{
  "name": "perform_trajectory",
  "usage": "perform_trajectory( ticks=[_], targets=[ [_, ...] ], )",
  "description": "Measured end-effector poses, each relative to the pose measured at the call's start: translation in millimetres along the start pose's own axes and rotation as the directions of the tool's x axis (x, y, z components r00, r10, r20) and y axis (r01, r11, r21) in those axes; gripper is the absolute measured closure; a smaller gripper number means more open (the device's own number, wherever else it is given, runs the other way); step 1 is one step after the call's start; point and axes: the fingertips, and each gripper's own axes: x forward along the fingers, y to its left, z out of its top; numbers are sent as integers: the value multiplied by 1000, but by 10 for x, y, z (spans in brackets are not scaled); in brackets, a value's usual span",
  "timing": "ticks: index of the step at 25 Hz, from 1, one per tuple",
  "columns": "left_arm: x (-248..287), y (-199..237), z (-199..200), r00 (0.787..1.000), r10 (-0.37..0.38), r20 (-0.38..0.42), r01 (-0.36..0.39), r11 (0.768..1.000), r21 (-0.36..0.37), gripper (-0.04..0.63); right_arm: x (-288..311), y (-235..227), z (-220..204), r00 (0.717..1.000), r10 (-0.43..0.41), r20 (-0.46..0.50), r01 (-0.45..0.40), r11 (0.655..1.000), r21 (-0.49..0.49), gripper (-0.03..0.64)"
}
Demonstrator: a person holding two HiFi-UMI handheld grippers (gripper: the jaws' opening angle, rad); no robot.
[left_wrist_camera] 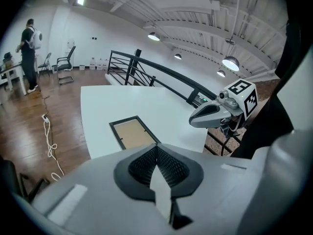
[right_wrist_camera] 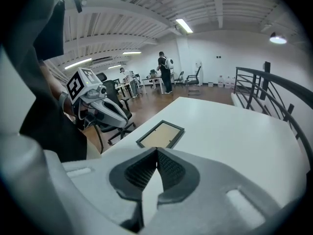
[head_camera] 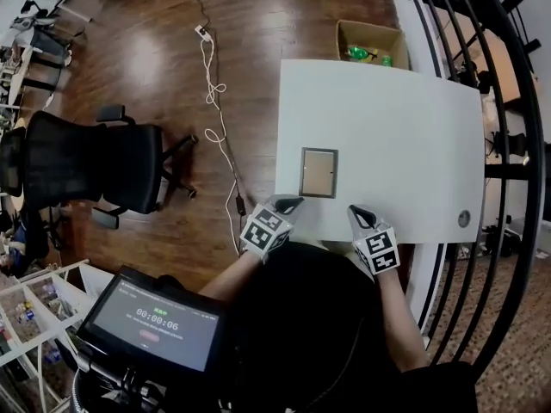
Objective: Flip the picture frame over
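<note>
The picture frame (head_camera: 318,172) lies flat on the white table (head_camera: 405,136), seemingly back up; left gripper (head_camera: 287,204) and right gripper (head_camera: 361,216) sit near it, both closed and empty.

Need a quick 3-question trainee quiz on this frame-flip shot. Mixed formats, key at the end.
1. True or false: the left gripper is clamped on the picture frame.
2. Pick one. The picture frame is: A) lying flat on the white table, apart from both grippers; B) standing upright on its edge; C) lifted clear of the table.
3. Fill in the blank: the jaws of the right gripper are ____ (open or shut), with nothing between them.

Key: 1 false, its jaws are shut and empty, short of the frame; 2 A; 3 shut.
</note>
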Motion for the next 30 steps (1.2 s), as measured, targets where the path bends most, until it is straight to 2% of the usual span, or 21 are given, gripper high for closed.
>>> perform_trajectory(
  ticks=[2, 4, 5, 6, 7, 14, 18, 30],
  targets=[
    [28, 30, -97, 1000, -7, -21, 7, 1000, -16, 580, 133, 27, -79, 999, 15, -40, -16, 1000, -11, 622],
    [77, 110, -192, 999, -5, -43, 4, 1000, -23, 579, 289, 45, -171, 995, 32, -90, -34, 999, -24, 554],
    [117, 156, -233, 998, -4, -55, 3, 1000, -24, 553, 365, 47, -211, 993, 37, -113, -41, 999, -33, 552],
    [163, 189, -271, 998, -5, -68, 3, 1000, -25, 499, 430, 48, -250, 991, 41, -131, -47, 998, -41, 552],
    [210, 215, -309, 997, -7, -81, 5, 1000, -28, 483, 491, 50, -288, 988, 43, -145, -50, 998, -47, 552],
    [471, 358, -582, 985, -16, -174, 11, 1000, -25, 477, 784, 94, -573, 965, 56, -257, -62, 998, -15, 522],
    [544, 334, -705, 975, -16, -221, 17, 1000, 4, 477, 829, 108, -671, 955, 60, -290, -65, 998, -9, 515],
    [648, 404, -705, 971, 18, -240, -15, 1000, 12, 483, 957, 76, -621, 951, 69, -301, -74, 997, -4, 508]
  ],
)
